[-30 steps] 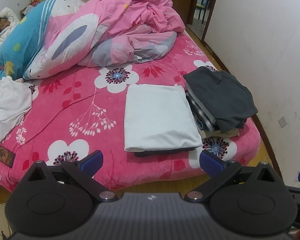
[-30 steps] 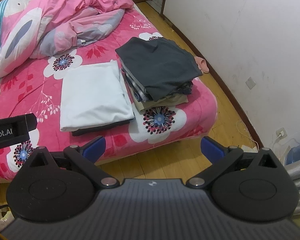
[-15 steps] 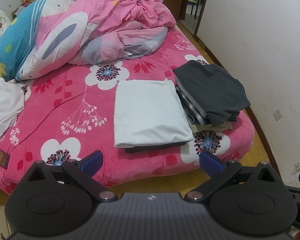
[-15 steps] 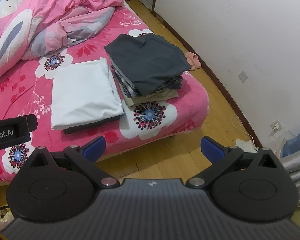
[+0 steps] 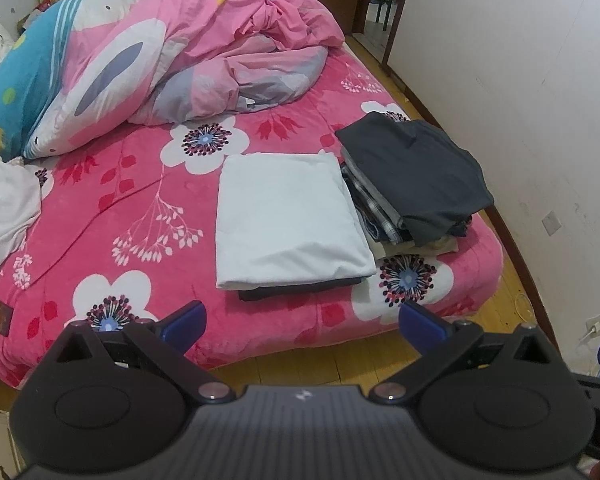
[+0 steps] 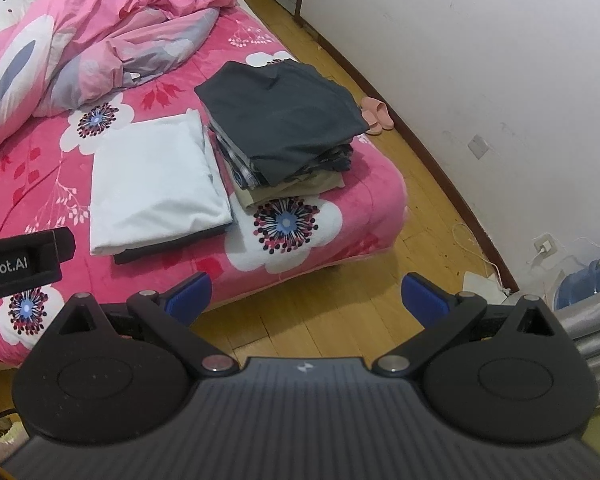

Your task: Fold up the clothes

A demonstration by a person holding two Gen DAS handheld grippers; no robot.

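A folded white garment [image 5: 288,216] [image 6: 156,184] lies flat on a dark folded piece near the bed's front edge. Beside it on the right stands a stack of folded clothes [image 5: 412,176] [image 6: 280,128] topped by a dark grey one. An unfolded white garment [image 5: 4,208] lies crumpled at the bed's left side. My left gripper [image 5: 302,324] is open and empty, held over the floor in front of the bed. My right gripper [image 6: 306,296] is open and empty too, over the wooden floor by the bed's corner.
The bed [image 5: 140,200] has a pink floral cover, with a heaped pink duvet [image 5: 220,48] at the back. A white wall [image 5: 520,80] runs along the right. Pink slippers [image 6: 376,114], a wall socket [image 6: 544,246] and a blue water bottle [image 6: 592,276] are by the wall.
Both grippers have drawn back from the bed, so the folded clothes look smaller and more floor shows. Both stay open and empty; the clothes have not moved.
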